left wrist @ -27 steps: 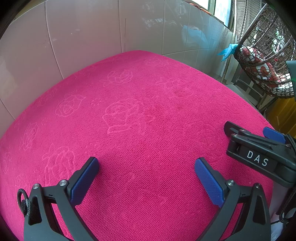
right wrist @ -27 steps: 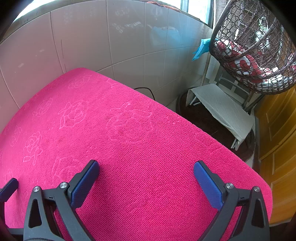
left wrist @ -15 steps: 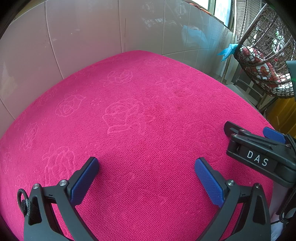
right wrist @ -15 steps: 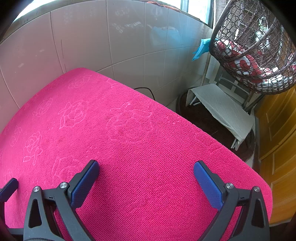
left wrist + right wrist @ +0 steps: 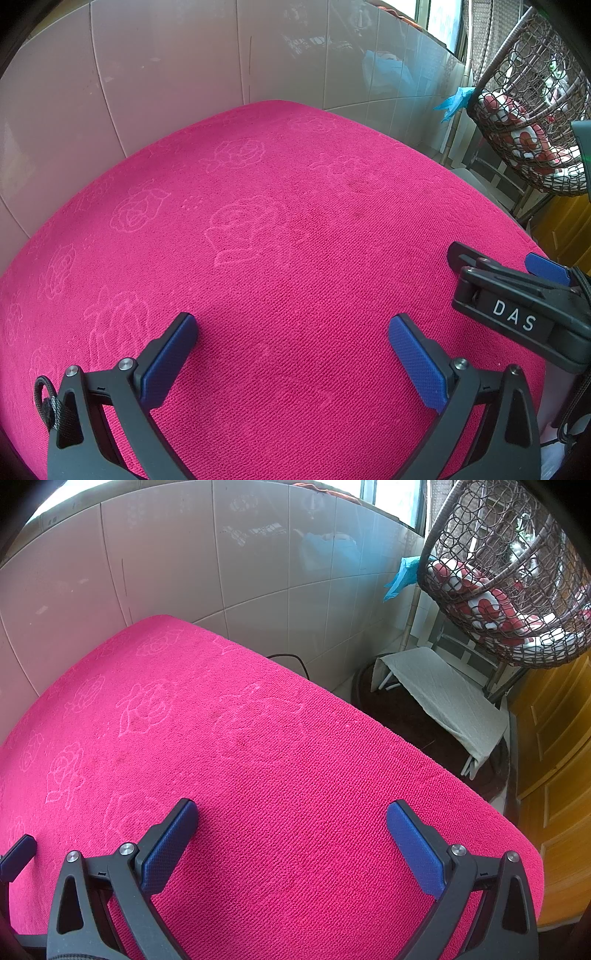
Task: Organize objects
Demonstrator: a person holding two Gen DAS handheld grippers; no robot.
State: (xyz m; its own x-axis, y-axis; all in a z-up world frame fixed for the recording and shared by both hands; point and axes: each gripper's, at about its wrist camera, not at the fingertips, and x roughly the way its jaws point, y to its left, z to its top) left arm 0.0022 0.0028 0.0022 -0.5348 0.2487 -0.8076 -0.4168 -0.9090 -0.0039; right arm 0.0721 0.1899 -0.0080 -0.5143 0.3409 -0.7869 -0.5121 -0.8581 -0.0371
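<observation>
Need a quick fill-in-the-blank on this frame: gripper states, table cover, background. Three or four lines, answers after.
1. The left gripper has its jaws ____ with nothing between them.
2. The right gripper holds ____.
3. The rose-patterned cloth covering the table is ____ in colour.
4. The hanging wicker chair holds a red and ____ cushion.

Missing words: open; nothing; pink; white

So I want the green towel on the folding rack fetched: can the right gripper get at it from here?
Probably not as it stands: the right gripper is open over the pink cloth, and the towel lies past the table edge, lower, across a floor gap.
</observation>
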